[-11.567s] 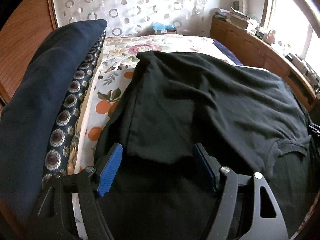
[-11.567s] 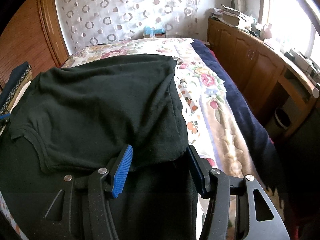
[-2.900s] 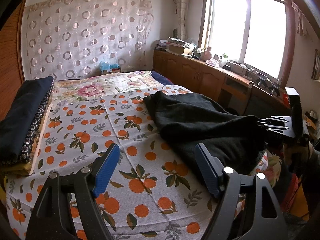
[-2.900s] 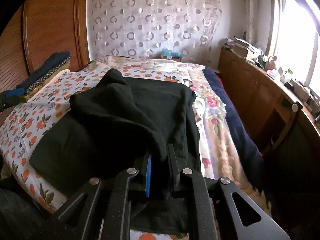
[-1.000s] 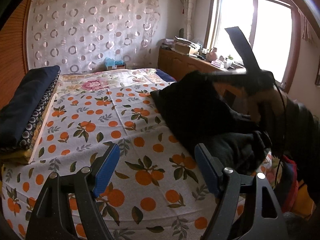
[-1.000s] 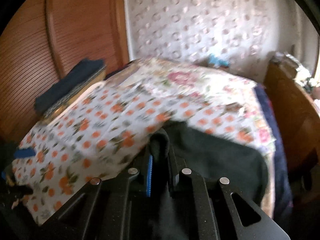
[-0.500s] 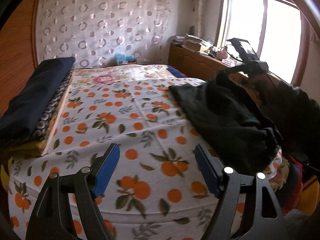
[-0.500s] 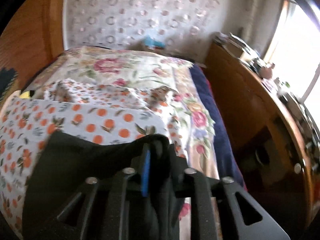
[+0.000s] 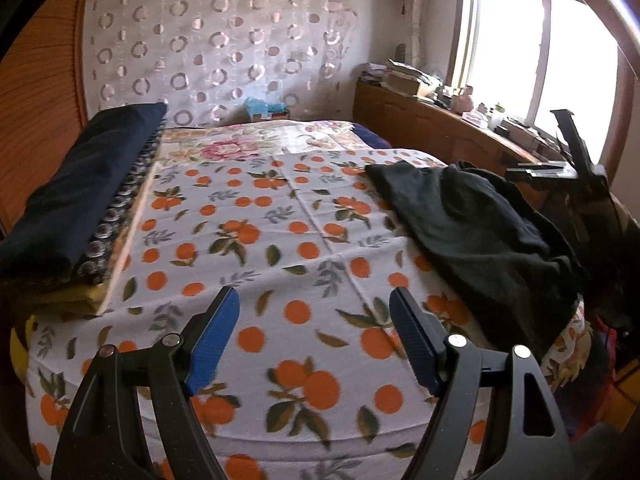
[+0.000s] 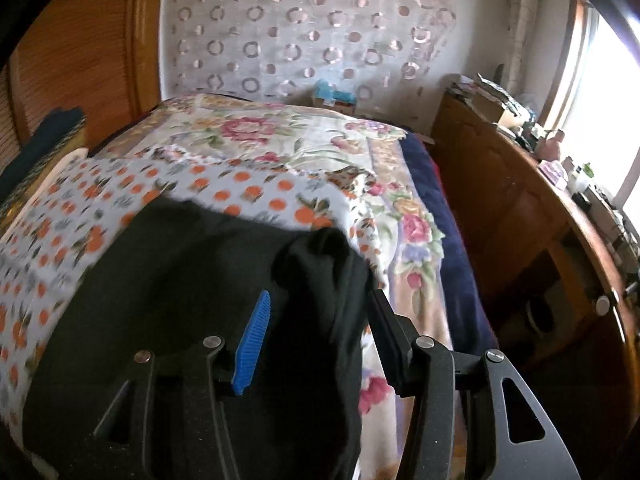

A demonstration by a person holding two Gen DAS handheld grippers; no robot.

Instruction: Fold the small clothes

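A black garment (image 9: 476,232) lies bunched on the right side of the bed, on the orange-print sheet (image 9: 280,240). My left gripper (image 9: 314,340) is open and empty, above the near edge of the bed, left of the garment. My right gripper (image 10: 320,328) is open, its fingers standing either side of a raised fold of the black garment (image 10: 200,292). It shows in the left wrist view (image 9: 560,168) at the far right, above the garment's edge.
A stack of dark blue folded bedding (image 9: 80,188) lies along the bed's left side by the wooden headboard (image 9: 36,92). A wooden cabinet (image 10: 520,220) with clutter runs along the right under the window. A floral quilt (image 10: 280,132) covers the far end.
My right gripper has opened and let go of the black garment, which now rests on the bed's right side. My left gripper stays open and has shifted slightly.
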